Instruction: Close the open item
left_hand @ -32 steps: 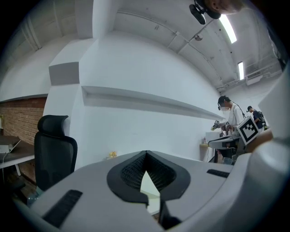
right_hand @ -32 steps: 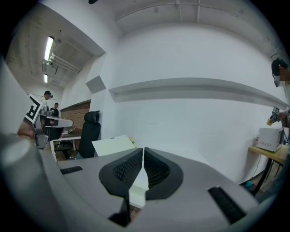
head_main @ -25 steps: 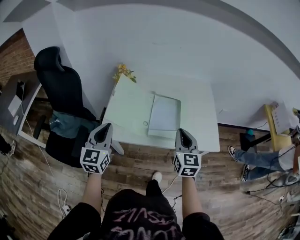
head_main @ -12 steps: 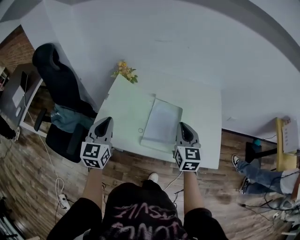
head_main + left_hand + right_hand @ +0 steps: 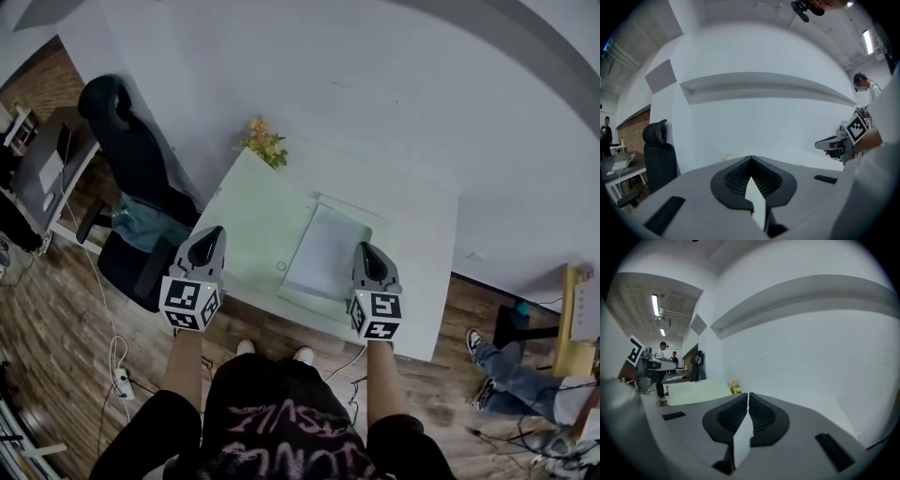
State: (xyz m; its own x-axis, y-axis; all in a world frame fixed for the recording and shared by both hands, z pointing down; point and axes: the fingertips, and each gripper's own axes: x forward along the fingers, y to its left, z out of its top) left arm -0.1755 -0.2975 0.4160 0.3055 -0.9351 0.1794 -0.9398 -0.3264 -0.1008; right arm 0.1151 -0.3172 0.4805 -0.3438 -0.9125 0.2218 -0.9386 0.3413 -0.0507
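**Two grippers shut, open item untouched**

Left of the table [image 5: 251,211] I see a black chair [image 5: 131,164]. My left gripper [image 5: 216,231] hovers over the table's near-left edge, jaws pressed together on nothing. The pale open item [image 5: 323,253] lies at the table's middle. My right gripper [image 5: 360,247] hovers at the table's near edge, jaws together, empty.

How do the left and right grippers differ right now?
Place: the left gripper is at the table's left edge, on the chair side; the right gripper is over the table's near edge.
Relation to the flat item: the left gripper is well apart from it, the right gripper is right by its right edge.
Shared: both are shut, hold nothing, and point away from the person.
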